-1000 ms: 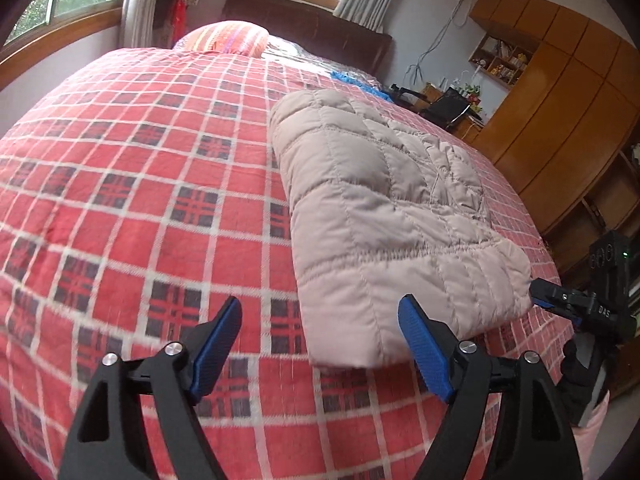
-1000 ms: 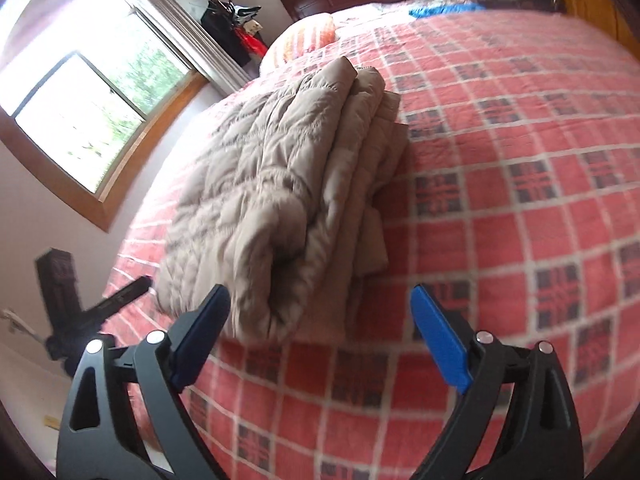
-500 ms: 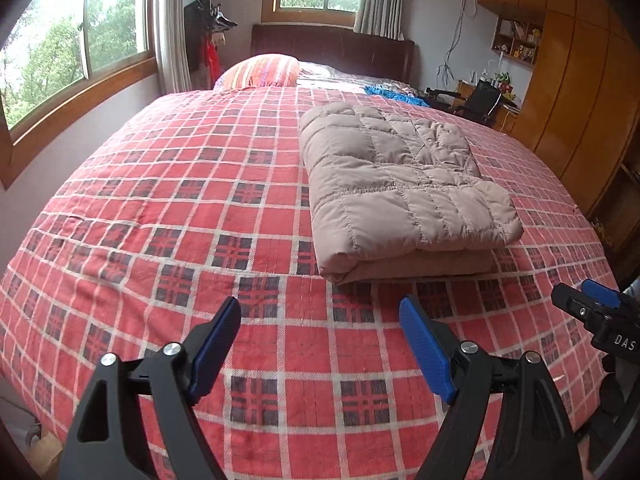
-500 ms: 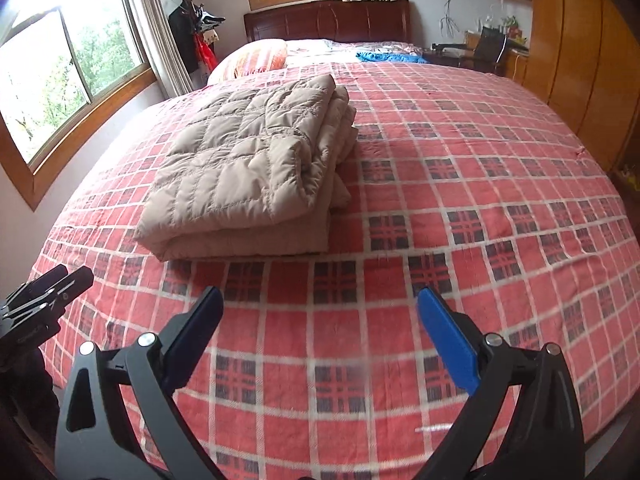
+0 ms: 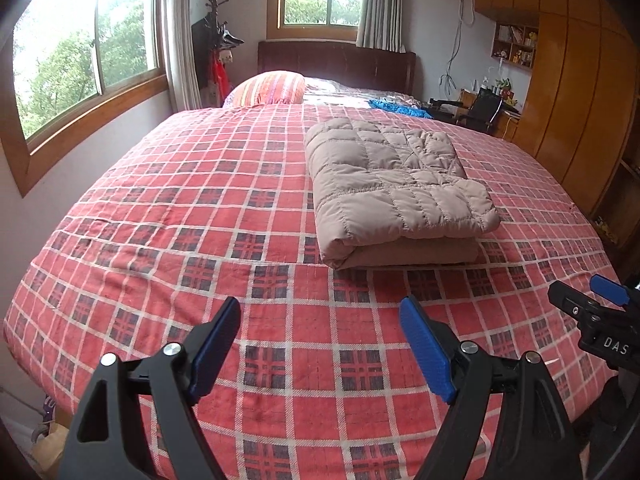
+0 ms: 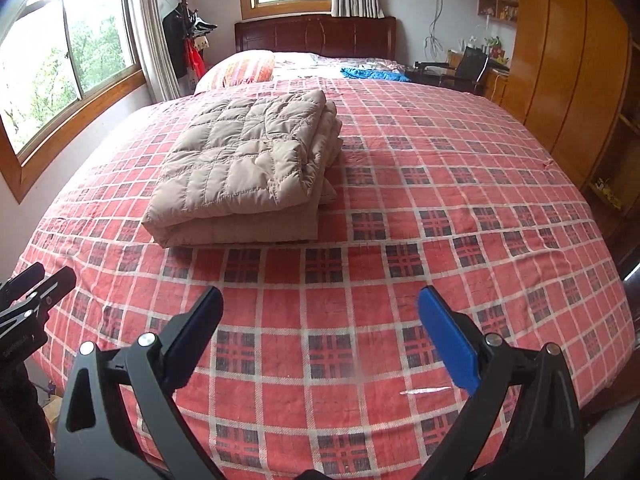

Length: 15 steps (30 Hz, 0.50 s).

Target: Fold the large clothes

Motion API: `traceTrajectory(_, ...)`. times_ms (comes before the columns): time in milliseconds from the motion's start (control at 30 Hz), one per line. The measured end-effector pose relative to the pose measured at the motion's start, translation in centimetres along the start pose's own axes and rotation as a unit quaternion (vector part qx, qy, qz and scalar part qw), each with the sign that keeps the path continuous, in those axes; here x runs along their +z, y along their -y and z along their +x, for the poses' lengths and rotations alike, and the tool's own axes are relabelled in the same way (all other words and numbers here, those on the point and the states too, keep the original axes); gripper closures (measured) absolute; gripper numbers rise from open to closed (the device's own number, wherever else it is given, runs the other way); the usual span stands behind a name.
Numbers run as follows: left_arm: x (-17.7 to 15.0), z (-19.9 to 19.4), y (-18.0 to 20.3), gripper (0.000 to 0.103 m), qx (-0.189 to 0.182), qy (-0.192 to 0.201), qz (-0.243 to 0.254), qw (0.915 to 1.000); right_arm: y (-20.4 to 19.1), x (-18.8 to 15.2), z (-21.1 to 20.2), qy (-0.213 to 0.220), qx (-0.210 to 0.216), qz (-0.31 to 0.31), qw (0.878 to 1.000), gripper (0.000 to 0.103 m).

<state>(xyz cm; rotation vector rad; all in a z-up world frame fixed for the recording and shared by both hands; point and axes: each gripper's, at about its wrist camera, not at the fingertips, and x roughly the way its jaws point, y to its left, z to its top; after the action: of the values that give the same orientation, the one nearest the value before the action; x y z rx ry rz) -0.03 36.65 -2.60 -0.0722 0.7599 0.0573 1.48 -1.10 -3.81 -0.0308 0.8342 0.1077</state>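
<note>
Counted 1 folded quilted jacket [image 5: 394,184] on 1 plaid bedspread [image 5: 240,208]; 1 striped pillow [image 5: 269,88], 1 blue cloth [image 5: 396,106] (bunched by headboard), 2 windows, 1 coat rack [image 5: 216,40], 2 grippers, both w/ jaws apart: left [image 5: 320,346], right [image 6: 322,334].

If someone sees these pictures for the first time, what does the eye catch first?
First, the folded beige quilted jacket, a thick bundle lying on the red plaid bedspread near the middle of the bed. Next, the left tongs and right tongs, both open and empty above the near edge.
</note>
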Motion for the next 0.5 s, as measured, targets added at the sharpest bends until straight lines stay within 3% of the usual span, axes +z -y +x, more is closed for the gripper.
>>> traceTrajectory(500,-0.6,-1.5,0.0,0.021,0.006,0.011,0.0,0.9999,-0.1,-0.7,-1.6,0.011,-0.004,0.004,1.0,0.006)
